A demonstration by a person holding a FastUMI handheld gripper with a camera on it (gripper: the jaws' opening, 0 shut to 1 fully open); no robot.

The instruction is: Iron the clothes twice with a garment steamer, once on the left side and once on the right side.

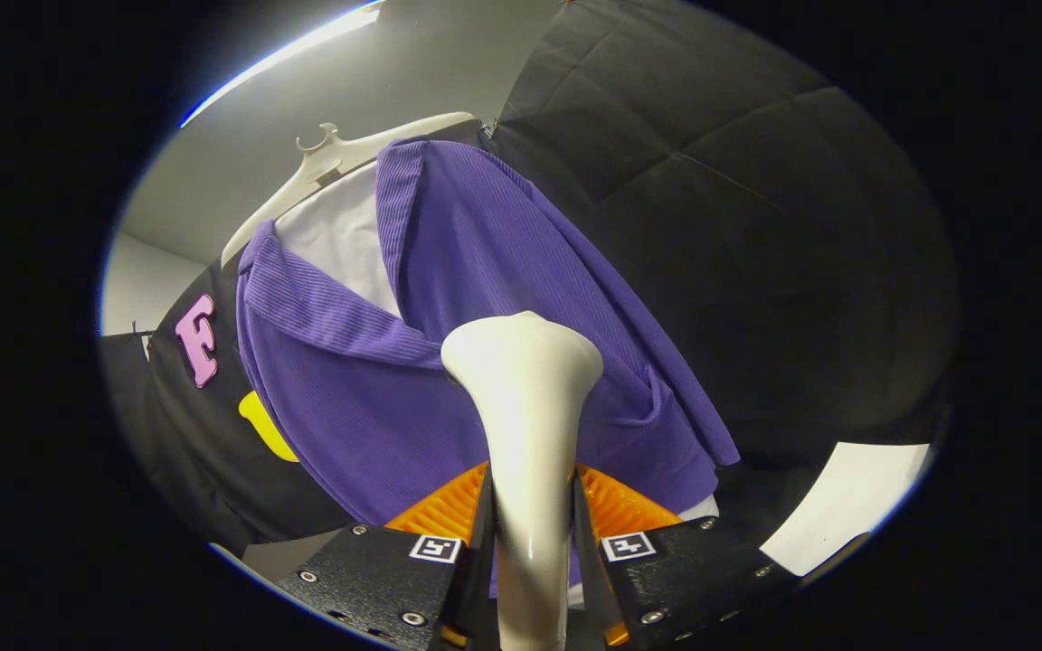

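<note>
A glossy, cream-white garment steamer (525, 425), slim at the handle and flaring to a broad rounded head, is clamped between the fingers of the gripper (528, 533), which press on its handle from both sides. Just beyond the head hangs a purple ribbed jacket (449, 362) with a folded collar, worn over a white shirt (345, 235) on a pale plastic hanger (331, 158). The steamer head sits against the jacket's lower front, near its open edge. The gripper points upward toward the garment.
</note>
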